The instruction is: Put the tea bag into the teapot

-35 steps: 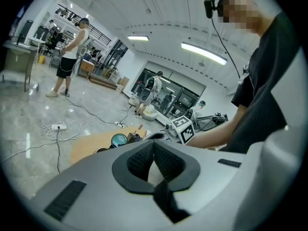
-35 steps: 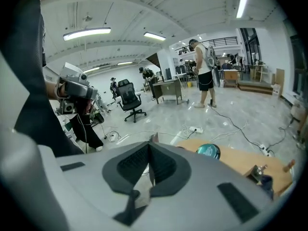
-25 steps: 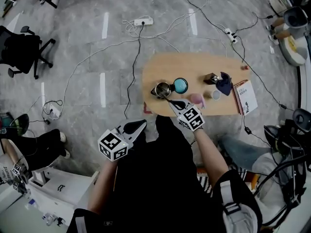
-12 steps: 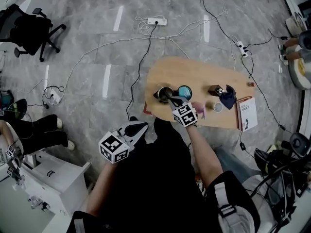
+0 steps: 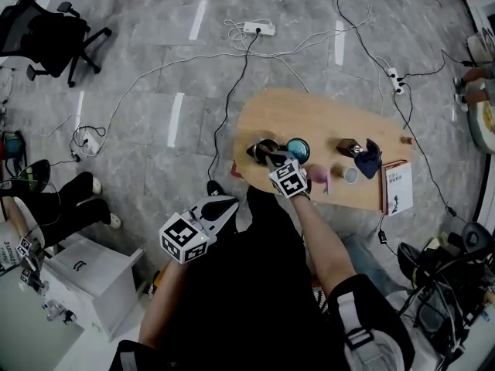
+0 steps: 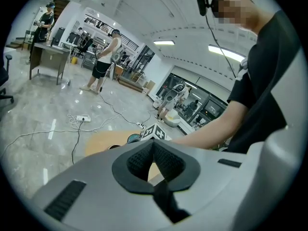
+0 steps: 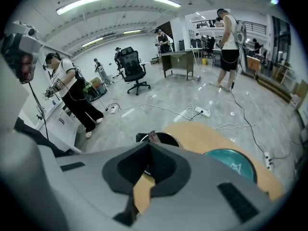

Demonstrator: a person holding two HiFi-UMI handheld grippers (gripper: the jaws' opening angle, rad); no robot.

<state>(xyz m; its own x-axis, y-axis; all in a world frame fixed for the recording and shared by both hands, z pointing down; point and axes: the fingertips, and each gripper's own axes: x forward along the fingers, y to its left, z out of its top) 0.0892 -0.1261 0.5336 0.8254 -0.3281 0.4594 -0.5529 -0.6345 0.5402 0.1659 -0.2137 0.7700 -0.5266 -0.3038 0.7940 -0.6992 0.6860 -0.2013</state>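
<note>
The metal teapot [image 5: 261, 148] stands open at the near left of the wooden table [image 5: 325, 114]; its dark mouth [image 7: 166, 139] shows just beyond my right jaws. My right gripper [image 5: 271, 158] hangs over the pot's near rim, shut on the tea bag [image 7: 152, 136], a small reddish piece that pokes out at the jaw tips. The right gripper [image 7: 150, 144] points at the pot's opening. My left gripper [image 5: 229, 205] is off the table, low at the left over the floor. The left gripper [image 6: 153, 144] is shut with nothing in it.
A teal round lid [image 5: 297, 149] lies right of the pot. Further right are a pink cup [image 5: 319, 175], a white cup [image 5: 346, 174], a brown box [image 5: 346, 145], a dark blue cloth [image 5: 370, 154] and a book [image 5: 396, 188]. Cables and a power strip [image 5: 259, 28] cross the floor.
My right gripper has crept forward with the tea bag, from beside the teapot to over its near rim. The left gripper has stayed low at the left.
</note>
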